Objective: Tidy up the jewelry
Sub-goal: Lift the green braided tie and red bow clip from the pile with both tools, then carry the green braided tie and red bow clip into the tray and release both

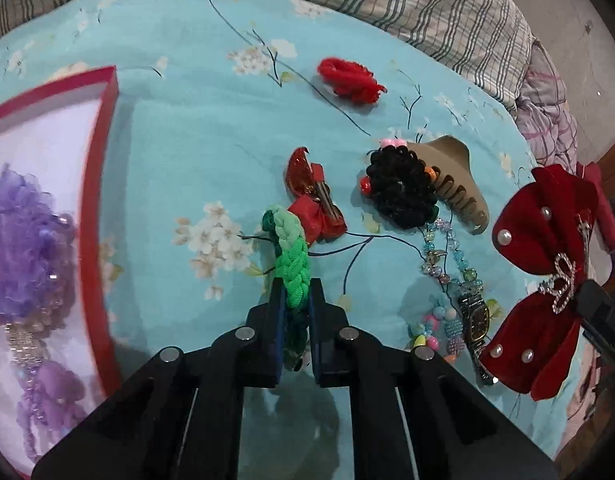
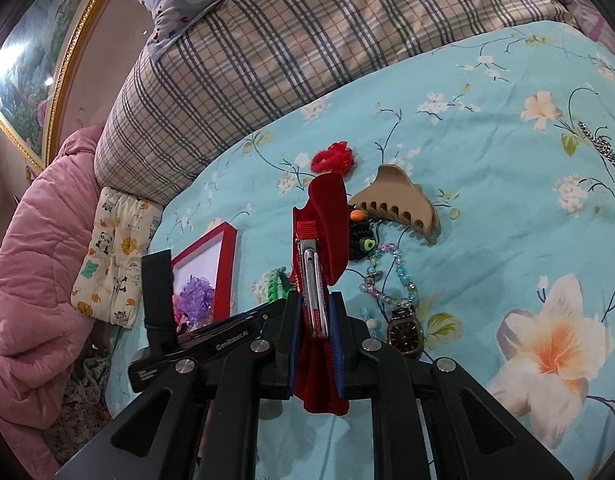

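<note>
My left gripper (image 1: 295, 286) is shut on a green braided hair tie (image 1: 293, 262) and holds it over the blue floral bedspread (image 1: 195, 140). A red-rimmed white box (image 1: 95, 184) at the left holds a purple frilly hair piece (image 1: 23, 248). My right gripper (image 2: 315, 300) is shut on a big red velvet bow clip (image 2: 327, 216), held edge-on with its metal clasp facing me; the bow also shows in the left wrist view (image 1: 543, 280). The left gripper's body (image 2: 195, 340) and the box (image 2: 211, 256) show in the right wrist view.
On the bedspread lie a red scrunchie (image 1: 351, 80), a small red bow clip (image 1: 315, 200), a black scrunchie (image 1: 399, 188), a beige claw clip (image 1: 455, 180), a bead bracelet (image 1: 451, 256), a wristwatch (image 1: 477, 320) and pastel beads (image 1: 431, 328). A plaid pillow (image 2: 275, 60) lies behind.
</note>
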{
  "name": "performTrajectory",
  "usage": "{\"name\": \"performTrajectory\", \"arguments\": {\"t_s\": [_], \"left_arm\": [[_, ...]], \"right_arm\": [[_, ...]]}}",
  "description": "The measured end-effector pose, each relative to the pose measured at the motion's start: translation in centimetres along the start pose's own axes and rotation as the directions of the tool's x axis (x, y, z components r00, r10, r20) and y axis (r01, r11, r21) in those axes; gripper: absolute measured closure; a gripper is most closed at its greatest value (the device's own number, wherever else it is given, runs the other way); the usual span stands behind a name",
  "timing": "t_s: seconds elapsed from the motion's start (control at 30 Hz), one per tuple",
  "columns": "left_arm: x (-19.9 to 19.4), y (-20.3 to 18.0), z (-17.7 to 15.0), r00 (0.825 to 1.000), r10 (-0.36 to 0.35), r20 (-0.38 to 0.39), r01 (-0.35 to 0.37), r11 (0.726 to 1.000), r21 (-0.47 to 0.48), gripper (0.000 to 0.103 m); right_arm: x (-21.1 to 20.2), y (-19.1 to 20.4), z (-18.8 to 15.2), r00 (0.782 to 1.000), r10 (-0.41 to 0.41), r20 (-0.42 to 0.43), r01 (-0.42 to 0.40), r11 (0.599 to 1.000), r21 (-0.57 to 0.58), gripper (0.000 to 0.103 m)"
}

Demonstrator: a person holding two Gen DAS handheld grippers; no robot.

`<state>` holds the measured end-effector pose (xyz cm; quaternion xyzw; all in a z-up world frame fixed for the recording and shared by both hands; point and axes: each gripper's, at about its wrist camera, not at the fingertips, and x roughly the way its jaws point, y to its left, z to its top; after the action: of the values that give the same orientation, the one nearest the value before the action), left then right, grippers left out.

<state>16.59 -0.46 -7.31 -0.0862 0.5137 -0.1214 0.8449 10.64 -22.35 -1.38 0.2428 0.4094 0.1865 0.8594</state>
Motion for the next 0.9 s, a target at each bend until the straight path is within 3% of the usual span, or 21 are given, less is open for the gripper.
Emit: {"name": "performTrajectory", "arguments": {"t_s": [0.4,0.7,0.9], "left_arm": [[-8.2,3.7,-2.3,0.992,-0.030,0.119,0.034,0.999,-0.033,0.095],[-13.8,8.8,-4.2,0.981,0.056,0.185,-0.034,0.992,-0.120,0.095],[-16.4,12.8,-5.7,0.967,0.137,0.214,-0.094,0.976,-0.198,0.095]], "right_arm": [[1.6,3.6,-0.8,0.998,0.055,-0.035,-0.057,0.997,-0.050,0.090],[4.4,8.7,-2.3,0.984,0.143,-0.106,-0.153,0.984,-0.095,0.090],[7.5,13.1,-4.1,0.961,0.210,-0.180,-0.234,0.964,-0.125,0.090]]}}
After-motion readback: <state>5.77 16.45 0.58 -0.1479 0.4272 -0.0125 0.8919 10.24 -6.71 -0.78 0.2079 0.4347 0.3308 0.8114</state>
